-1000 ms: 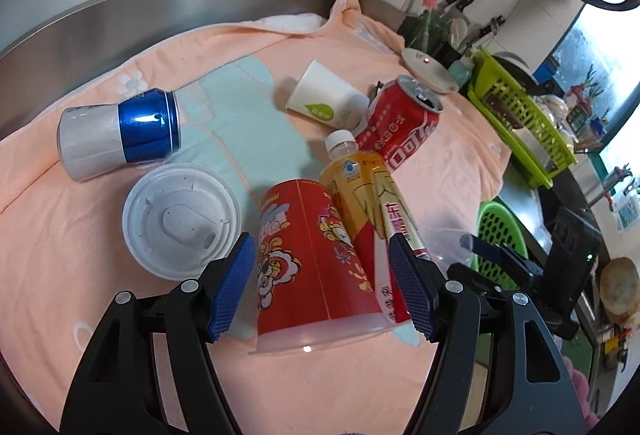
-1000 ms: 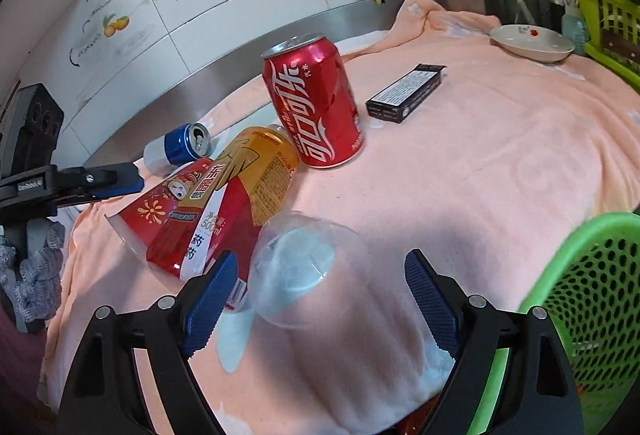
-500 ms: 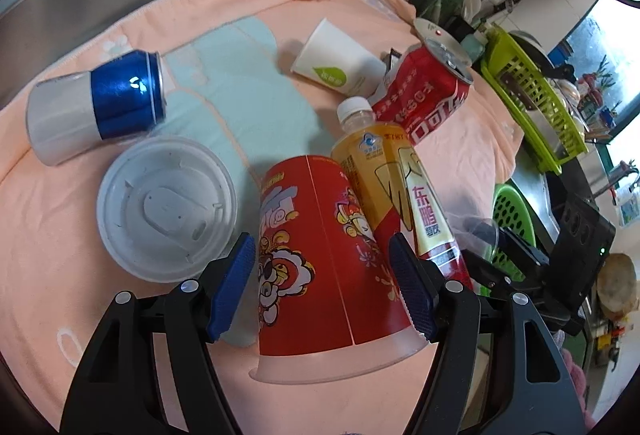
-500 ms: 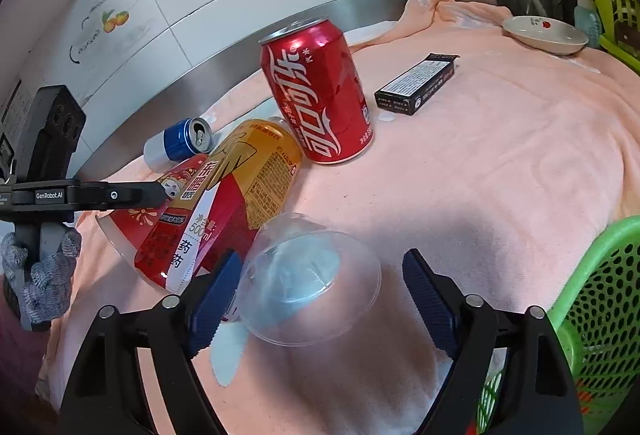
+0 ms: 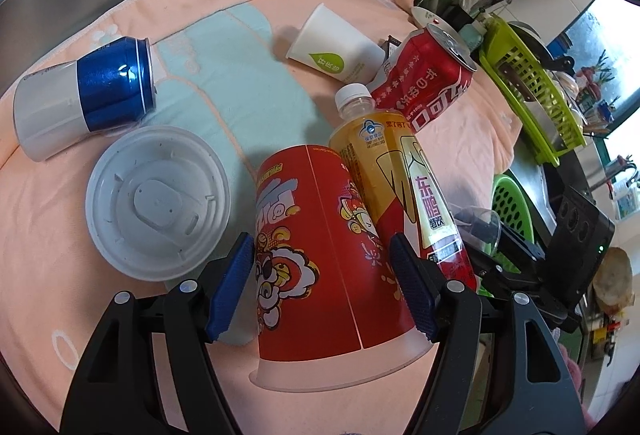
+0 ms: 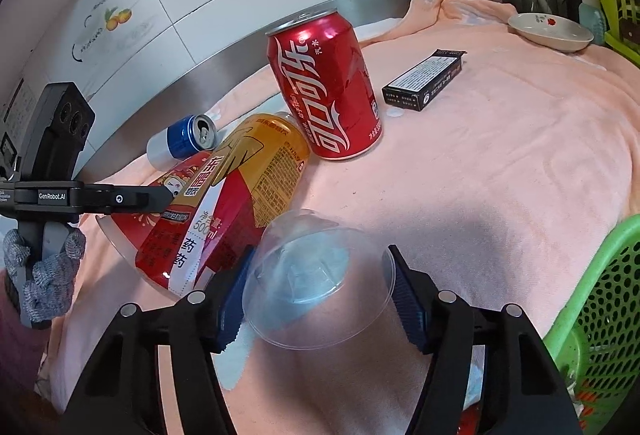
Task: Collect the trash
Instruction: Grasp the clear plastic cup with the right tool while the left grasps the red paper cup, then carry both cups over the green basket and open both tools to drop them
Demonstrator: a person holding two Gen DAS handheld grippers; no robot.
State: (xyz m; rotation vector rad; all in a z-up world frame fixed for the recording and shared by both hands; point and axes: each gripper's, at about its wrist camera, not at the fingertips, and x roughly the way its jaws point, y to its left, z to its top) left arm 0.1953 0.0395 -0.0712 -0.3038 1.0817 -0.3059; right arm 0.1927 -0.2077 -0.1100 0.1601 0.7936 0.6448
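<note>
While the left gripper [image 5: 322,283] sat low over the peach towel [image 5: 460,123], its blue pads were spread to either side of the red paper cup [image 5: 320,255], which lay on its side with the rim toward the camera; whether the pads touched the cup could not be told. Against the cup's right side lay the yellow tea bottle [image 5: 400,187], cap pointing away. Left of the cup sat a white plastic lid [image 5: 158,201], and beyond it a blue and silver can [image 5: 80,95] lay tipped over. Further back, a white paper cup [image 5: 336,45] lay on its side beside the upright red cola can [image 6: 326,85]. Over on the right, the right gripper [image 6: 318,295] was spread wide around a clear dome lid [image 6: 316,283], pads just at its rim. A black box [image 6: 424,81] lay behind, and the green basket [image 6: 600,315] waited at the right edge.
</note>
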